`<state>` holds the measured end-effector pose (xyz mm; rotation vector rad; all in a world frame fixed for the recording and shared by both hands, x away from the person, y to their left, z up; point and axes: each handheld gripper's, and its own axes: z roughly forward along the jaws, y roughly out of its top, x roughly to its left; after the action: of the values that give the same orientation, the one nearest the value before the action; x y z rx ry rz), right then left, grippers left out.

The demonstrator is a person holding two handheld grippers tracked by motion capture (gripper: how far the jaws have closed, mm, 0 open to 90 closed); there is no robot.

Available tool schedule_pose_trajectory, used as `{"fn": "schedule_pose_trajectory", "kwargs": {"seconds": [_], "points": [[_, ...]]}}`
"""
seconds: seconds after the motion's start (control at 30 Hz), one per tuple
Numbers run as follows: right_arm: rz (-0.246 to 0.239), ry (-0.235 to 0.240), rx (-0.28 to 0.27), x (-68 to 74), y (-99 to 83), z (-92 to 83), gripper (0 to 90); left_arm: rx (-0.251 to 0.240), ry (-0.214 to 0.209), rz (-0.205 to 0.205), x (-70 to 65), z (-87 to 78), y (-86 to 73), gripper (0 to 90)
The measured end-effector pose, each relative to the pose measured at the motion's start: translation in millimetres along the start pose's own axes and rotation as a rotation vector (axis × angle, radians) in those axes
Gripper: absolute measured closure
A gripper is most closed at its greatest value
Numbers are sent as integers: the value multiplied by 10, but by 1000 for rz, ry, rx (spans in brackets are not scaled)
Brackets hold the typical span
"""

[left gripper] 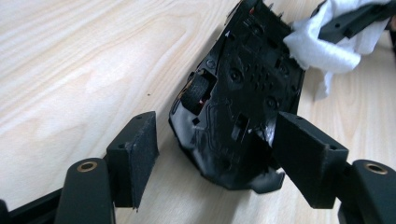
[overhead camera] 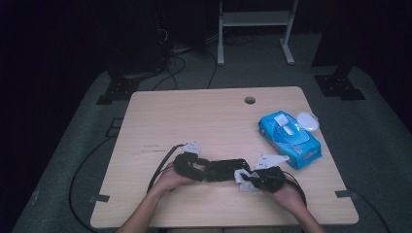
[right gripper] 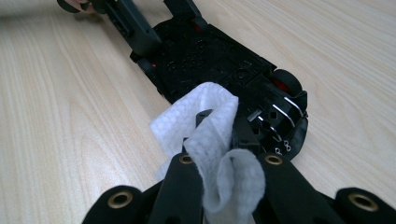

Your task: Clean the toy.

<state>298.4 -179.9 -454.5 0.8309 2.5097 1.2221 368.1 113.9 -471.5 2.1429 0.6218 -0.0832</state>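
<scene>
The black toy car (overhead camera: pixel 224 170) lies upside down on the near part of the table (overhead camera: pixel 204 116), about midway between its left and right edges, with its flat underside and a wheel turned up. It sits right between your two hands.

Your right gripper (right gripper: pixel 223 140) is clenched on a white wipe (right gripper: pixel 212 140); the jaws pinch the folded cloth tight, and the wipe bulges out above and beside them. In the right gripper view the wipe touches the car's underside at the end nearest that gripper. In the high view the wipe (overhead camera: pixel 242 178) shows as a white scrap at the car's right end.

Your left gripper (left gripper: pixel 215 144) reaches the car's other end. Its jaws stand on either side of that end: one pad touches the car's edge, while the other stands clear of it with bare table between, so the car is bracketed but not clamped.

Farther out, near the table's right edge, lies a blue pack of wipes (overhead camera: pixel 289 140), well apart from the car, with its white lid (overhead camera: pixel 308 121) open at its far side. A round cable hole (overhead camera: pixel 249 100) sits near the far edge.
</scene>
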Motion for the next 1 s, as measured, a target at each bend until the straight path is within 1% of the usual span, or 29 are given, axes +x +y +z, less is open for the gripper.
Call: {"fn": "schedule_pose_trajectory", "kwargs": {"seconds": [0.03, 0.07, 0.1, 0.17, 0.23, 0.27, 0.3, 0.33, 0.37, 0.4, 0.47, 0.53, 0.6, 0.63, 0.67, 0.7, 0.8, 0.93, 0.97, 1.0], "points": [[-1, -1, 0, 4, 0, 0, 844, 1, -5, -6, -1, 12, 4, 322], [-7, -2, -3, 3, -2, 2, 845, 8, -18, 3, 0, 18, 7, 333], [-12, -3, -3, 4, -4, 1, 845, 8, -18, 3, 0, 18, 7, 347], [-20, -6, -3, 12, -6, 1, 845, 9, -18, 2, -7, 23, 13, 347], [-37, -15, -2, 29, -9, -1, 846, 11, -13, 10, -14, 18, 15, 348], [-43, -14, -2, 36, -13, -5, 846, 11, 2, 36, -31, 8, 19, 352], [-43, -14, -2, 36, -13, -5, 846, 11, 2, 36, -31, 8, 19, 357], [-41, -11, -13, 45, -31, -9, 846, 10, 17, 56, -50, -7, 17, 365], [-41, -11, -13, 45, -31, -9, 846, 10, 17, 56, -50, -7, 17, 365], [-39, -12, -28, 49, -57, -13, 847, 4, 20, 58, -59, -7, 9, 364], [-45, -16, -29, 52, -59, -13, 847, 3, 19, 61, -59, -7, 7, 364], [-53, -25, -33, 76, -67, -14, 848, -2, 31, 84, -86, -8, 7, 363], [-52, -23, -36, 84, -78, -19, 849, -8, 44, 96, -113, -10, 1, 362], [-52, -23, -36, 84, -78, -19, 849, -8, 44, 96, -113, -10, 1, 363], [-68, -27, -41, 96, -90, -22, 849, -8, 46, 94, -118, -11, 0, 363], [-68, -27, -41, 96, -90, -22, 849, -8, 46, 94, -118, -11, 0, 363], [-105, -42, -46, 136, -106, -28, 850, -7, 38, 75, -106, -8, -9, 362], [-115, -39, -47, 148, -114, -35, 850, -16, 47, 62, -109, -11, -27, 361], [-114, -36, -47, 147, -113, -35, 850, -19, 50, 65, -117, -13, -28, 361], [-114, -35, -47, 151, -113, -34, 850, -15, 58, 79, -125, -19, -30, 361]]}}
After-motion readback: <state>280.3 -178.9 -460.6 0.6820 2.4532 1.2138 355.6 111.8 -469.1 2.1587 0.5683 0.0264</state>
